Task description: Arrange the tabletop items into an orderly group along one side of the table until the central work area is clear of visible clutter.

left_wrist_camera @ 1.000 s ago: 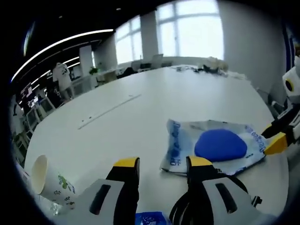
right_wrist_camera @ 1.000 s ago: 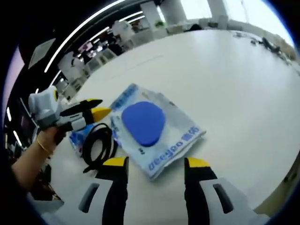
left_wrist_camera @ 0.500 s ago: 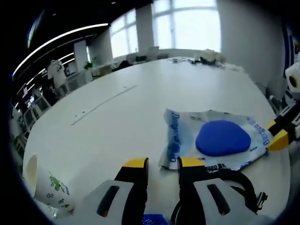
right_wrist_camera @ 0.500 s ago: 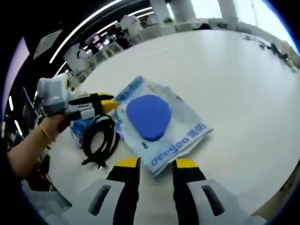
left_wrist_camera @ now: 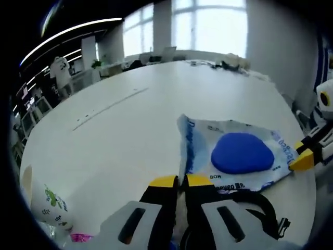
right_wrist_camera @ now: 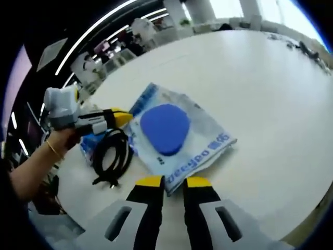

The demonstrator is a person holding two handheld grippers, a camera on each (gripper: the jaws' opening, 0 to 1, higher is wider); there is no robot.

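In the left gripper view the left gripper (left_wrist_camera: 177,182) has its jaws pinched together on the near edge of the plastic packet (left_wrist_camera: 234,156) with the blue pad inside, the packet's long axis running crosswise toward the right gripper (left_wrist_camera: 303,160) at its far end, on a white table (left_wrist_camera: 119,125) in an open office. In the right gripper view the right gripper's jaws are nearly together at the packet's near corner; whether they clamp it I cannot tell, and a black cable coil (right_wrist_camera: 111,156) lies just beside

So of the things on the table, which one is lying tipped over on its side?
The white paper cup with green printing, at the table's near edge beside the left gripper. The plastic bag and black cable simply lie flat.
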